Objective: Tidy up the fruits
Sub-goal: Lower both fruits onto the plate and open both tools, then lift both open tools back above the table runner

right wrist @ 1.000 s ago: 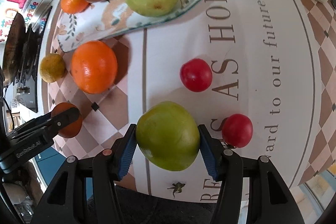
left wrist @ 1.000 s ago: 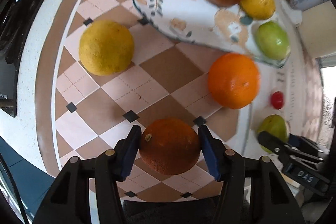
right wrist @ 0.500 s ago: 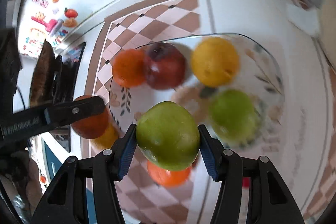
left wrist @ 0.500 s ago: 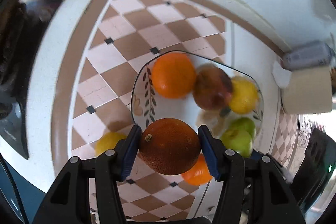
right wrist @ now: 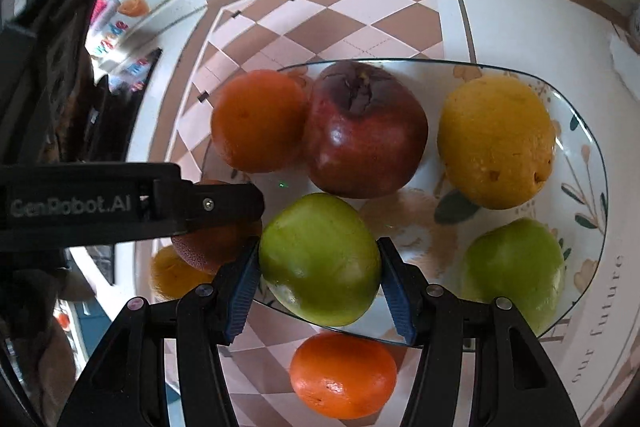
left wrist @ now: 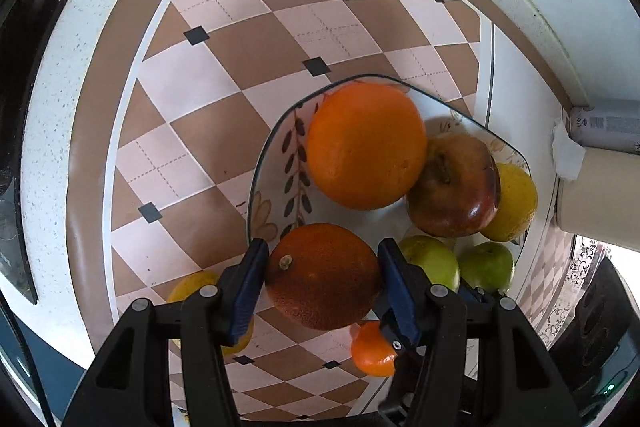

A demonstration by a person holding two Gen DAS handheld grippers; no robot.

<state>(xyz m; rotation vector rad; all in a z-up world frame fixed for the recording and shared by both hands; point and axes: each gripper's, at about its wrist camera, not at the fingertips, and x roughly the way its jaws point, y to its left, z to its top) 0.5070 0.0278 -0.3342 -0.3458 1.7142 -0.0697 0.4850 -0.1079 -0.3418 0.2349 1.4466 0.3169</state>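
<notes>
My left gripper (left wrist: 322,277) is shut on a dark orange (left wrist: 322,275) and holds it over the near left edge of the patterned glass plate (left wrist: 266,187). My right gripper (right wrist: 318,259) is shut on a green apple (right wrist: 320,257) above the plate's (right wrist: 588,163) near rim. The plate holds an orange (right wrist: 258,121), a dark red apple (right wrist: 366,129), a yellow citrus fruit (right wrist: 496,141) and another green apple (right wrist: 516,271). The left gripper's finger (right wrist: 224,203) and its dark orange (right wrist: 212,247) show at the left in the right wrist view.
An orange (right wrist: 344,375) and a yellow citrus fruit (right wrist: 172,275) lie on the checkered mat (left wrist: 240,67) in front of the plate. A can (left wrist: 604,125) and a beige container (left wrist: 600,203) stand at the right by the wall.
Both grippers have lifted their fruit off the mat and carried it forward over the plate. The plate now looks closer in both views.
</notes>
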